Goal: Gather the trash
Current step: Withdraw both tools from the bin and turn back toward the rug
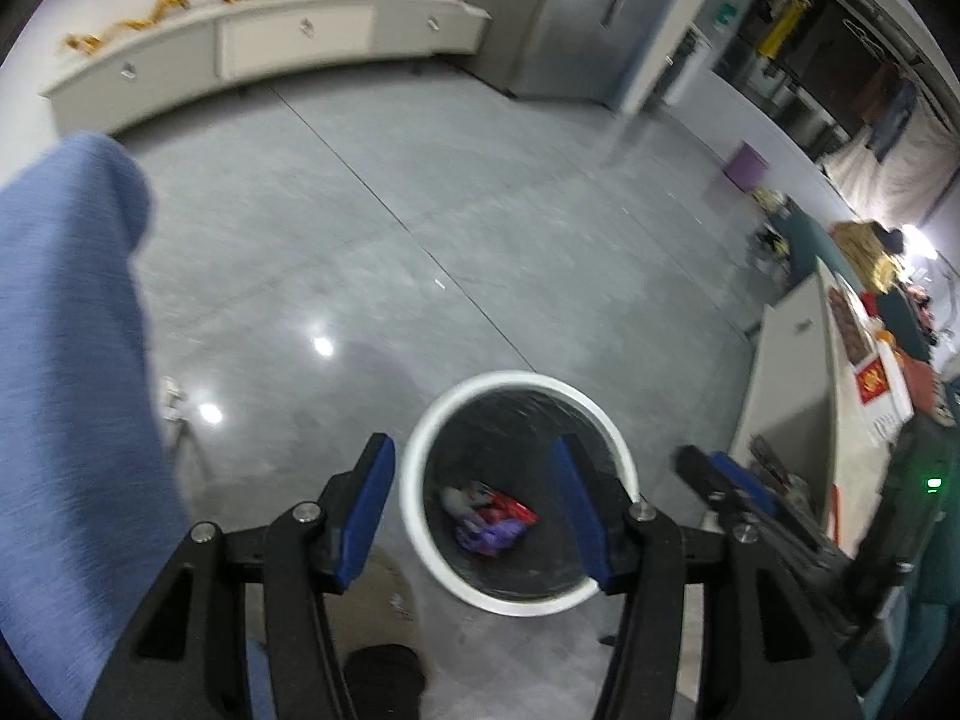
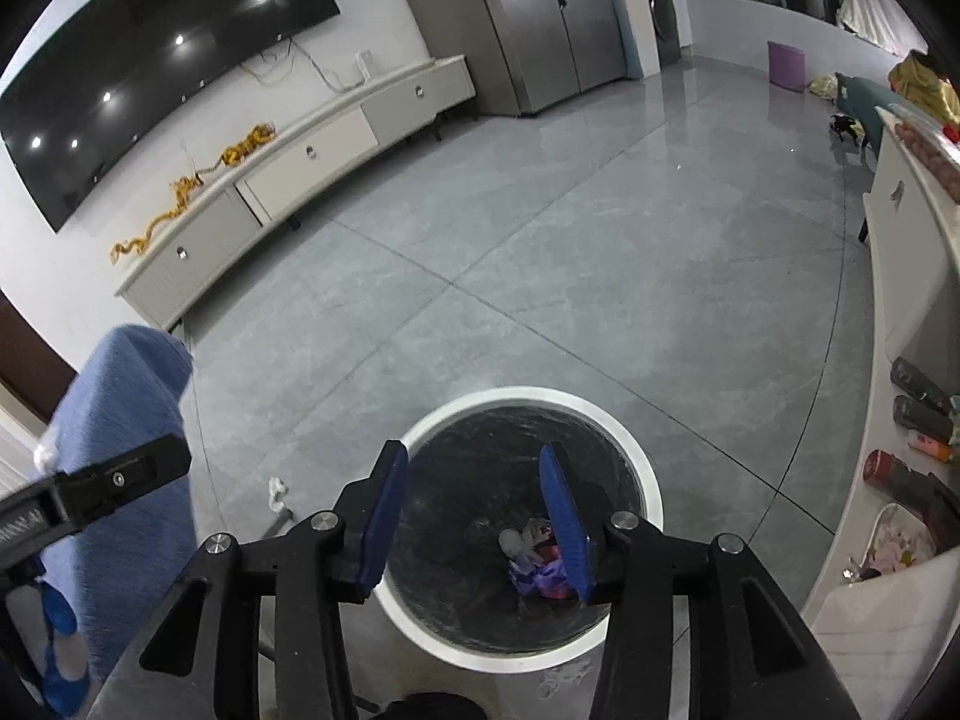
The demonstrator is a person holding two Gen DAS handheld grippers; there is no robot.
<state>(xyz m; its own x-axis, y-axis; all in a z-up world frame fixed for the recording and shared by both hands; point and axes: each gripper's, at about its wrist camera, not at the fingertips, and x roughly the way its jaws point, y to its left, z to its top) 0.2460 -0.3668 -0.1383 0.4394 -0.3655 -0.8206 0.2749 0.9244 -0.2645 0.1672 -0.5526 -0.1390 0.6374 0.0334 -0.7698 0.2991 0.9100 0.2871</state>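
We see both claws released over the white-rimmed bin (image 1: 414,516): left gripper (image 1: 474,516) and right gripper (image 2: 474,522) empty; trash (image 1: 489,519) lies inside, lower centre.

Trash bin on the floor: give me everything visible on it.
The trash bin is round, with a thick white rim and a dark, glossy liner inside, probably a black bag. It stands upright on the grey tiled floor, open-topped, no lid in view. At the bottom lies a small heap of trash: red and purple wrappers and something crumpled and white. Both tongs hang above its mouth, open and empty, not touching it.
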